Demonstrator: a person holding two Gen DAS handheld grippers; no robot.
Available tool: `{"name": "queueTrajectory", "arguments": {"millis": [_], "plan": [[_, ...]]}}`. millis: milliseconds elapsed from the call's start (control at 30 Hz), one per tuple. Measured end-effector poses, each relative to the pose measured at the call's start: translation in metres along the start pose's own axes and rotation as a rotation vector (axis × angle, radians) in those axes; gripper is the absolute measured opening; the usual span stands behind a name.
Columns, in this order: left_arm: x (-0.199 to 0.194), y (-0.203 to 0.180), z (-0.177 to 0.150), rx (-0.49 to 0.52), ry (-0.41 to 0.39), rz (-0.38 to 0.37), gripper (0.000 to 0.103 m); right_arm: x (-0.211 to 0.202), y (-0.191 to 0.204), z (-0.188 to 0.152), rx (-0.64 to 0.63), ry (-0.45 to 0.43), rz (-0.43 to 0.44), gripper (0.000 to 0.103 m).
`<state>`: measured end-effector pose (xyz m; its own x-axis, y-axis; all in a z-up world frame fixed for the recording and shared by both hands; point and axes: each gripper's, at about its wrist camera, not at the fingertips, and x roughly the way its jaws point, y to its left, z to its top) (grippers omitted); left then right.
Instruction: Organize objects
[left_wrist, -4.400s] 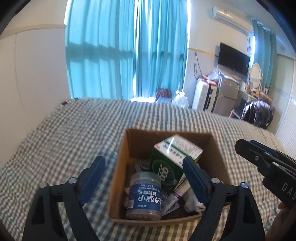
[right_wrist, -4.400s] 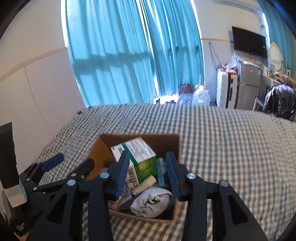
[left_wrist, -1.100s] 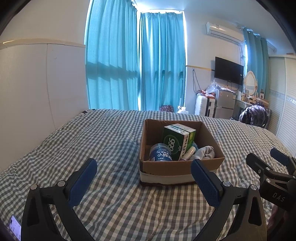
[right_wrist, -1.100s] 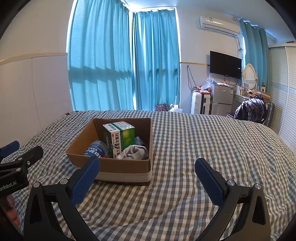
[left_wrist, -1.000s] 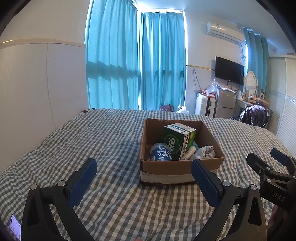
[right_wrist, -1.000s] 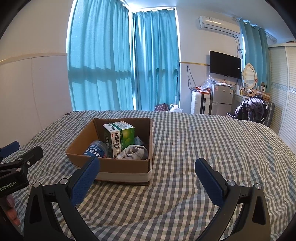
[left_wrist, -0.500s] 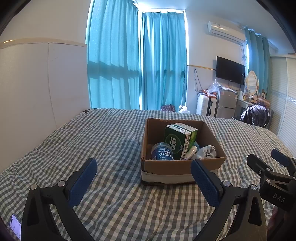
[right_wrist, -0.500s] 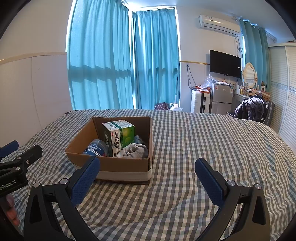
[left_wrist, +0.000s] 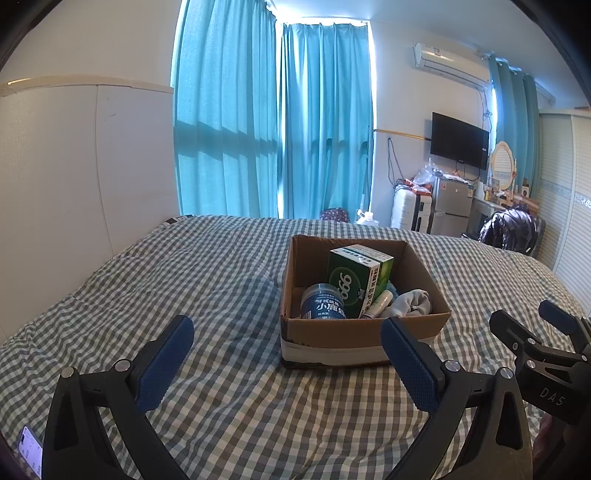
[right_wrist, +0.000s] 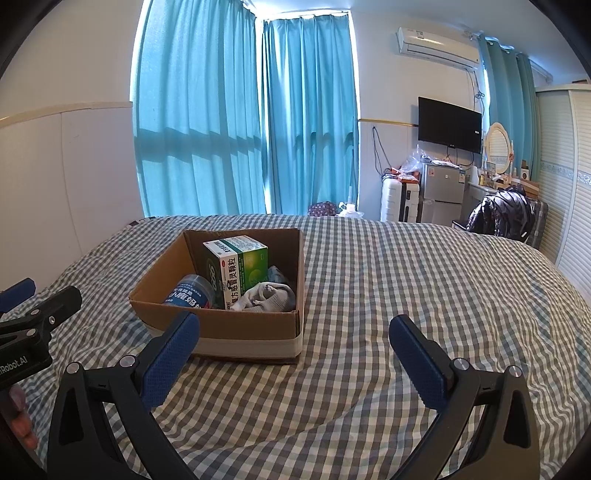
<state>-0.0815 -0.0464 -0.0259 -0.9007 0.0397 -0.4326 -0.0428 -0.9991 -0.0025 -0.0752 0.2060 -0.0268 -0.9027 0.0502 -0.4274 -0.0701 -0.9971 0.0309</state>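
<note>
An open cardboard box (left_wrist: 354, 334) (right_wrist: 251, 328) stands on the checked bed. Inside it are a green medicine box (left_wrist: 356, 280) (right_wrist: 240, 266), a blue-labelled jar (left_wrist: 322, 302) (right_wrist: 188, 293), a small white tube (left_wrist: 377, 303) and a grey rolled cloth (left_wrist: 412, 302) (right_wrist: 267, 295). My left gripper (left_wrist: 288, 360) is open and held back from the box's near side, nothing between its fingers. My right gripper (right_wrist: 293, 360) is open too, empty, near the box's front right corner. Each gripper shows at the edge of the other's view.
The checked bedspread (left_wrist: 221, 280) stretches wide on all sides of the box. A white wall panel (left_wrist: 74, 166) borders the left. Teal curtains (left_wrist: 273, 140), a suitcase (right_wrist: 400, 201), a small fridge (right_wrist: 441, 195) and a black jacket on a chair (right_wrist: 506, 214) stand beyond the bed's far end.
Both grippers have pulled back and up from over the box since the earliest frames and now stand wide open. In the last second the views barely shift.
</note>
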Motion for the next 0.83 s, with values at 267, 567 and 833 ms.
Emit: {"name": "queueTrajectory", "arguments": {"millis": [267, 567, 833], "plan": [[0.0001, 0.0001, 0.0001, 0.002, 0.0, 0.0, 0.103, 0.0002, -0.0011, -0.0005, 0.002, 0.002, 0.002, 0.103], [0.0002, 0.0002, -0.0005, 0.003, 0.001, -0.004, 0.103, 0.0031, 0.0019, -0.0019, 0.001, 0.011, 0.0, 0.103], [0.0031, 0.0006, -0.0015, 0.0, 0.01, -0.005, 0.103, 0.0058, 0.0042, -0.0031, 0.0, 0.022, -0.004, 0.103]]}}
